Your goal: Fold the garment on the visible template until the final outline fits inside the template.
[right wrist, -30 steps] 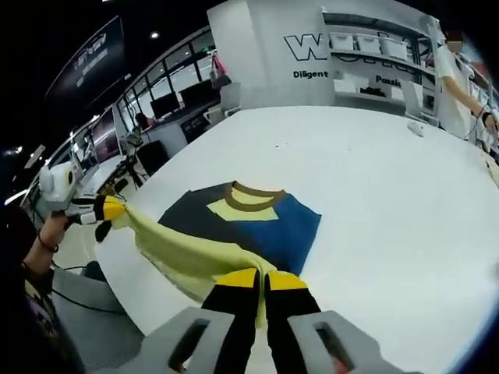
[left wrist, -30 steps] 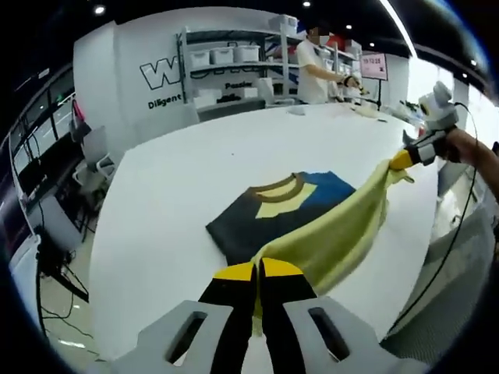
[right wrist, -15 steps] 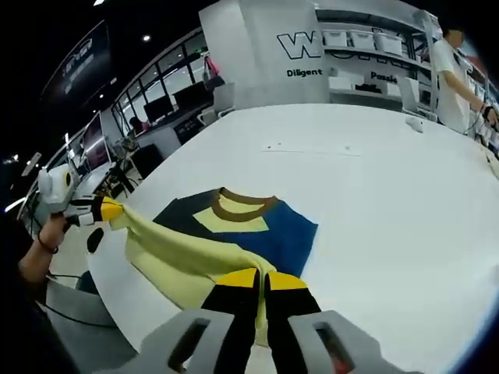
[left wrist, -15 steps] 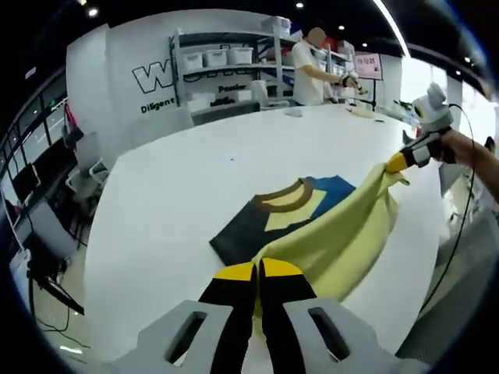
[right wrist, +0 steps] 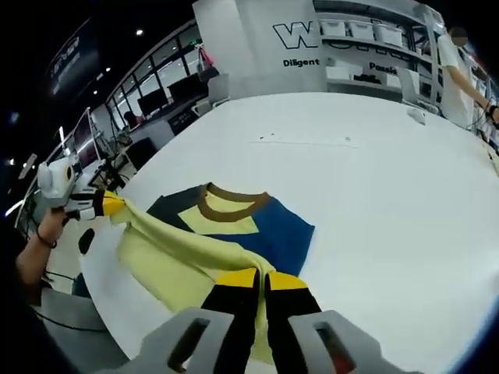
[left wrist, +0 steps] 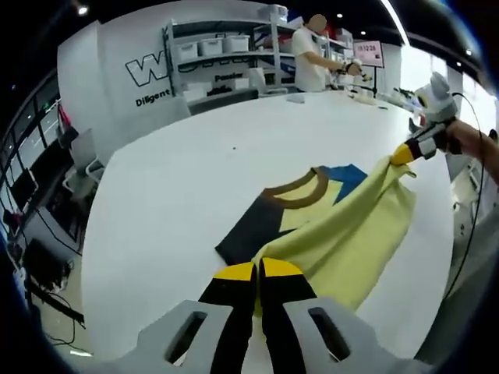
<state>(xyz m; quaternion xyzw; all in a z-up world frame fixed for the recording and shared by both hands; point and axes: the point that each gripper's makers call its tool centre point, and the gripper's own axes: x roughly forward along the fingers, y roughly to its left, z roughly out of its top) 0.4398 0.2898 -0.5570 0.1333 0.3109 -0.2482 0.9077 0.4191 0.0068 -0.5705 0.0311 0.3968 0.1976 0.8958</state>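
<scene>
Lifted higher since a second ago: yellow hem of garment [left wrist: 343, 241] stretched toward 2 o'clock, clenched by left gripper [left wrist: 260, 273] and right gripper [right wrist: 261, 278]. Soft, light, droops; best pinched at corners.

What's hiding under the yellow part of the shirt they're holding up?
Under the lifted yellow hem, held by the left gripper and right gripper, lie the shirt's dark and blue panels on the white table. Whatever lies beneath the drooping yellow cloth is covered.
</scene>
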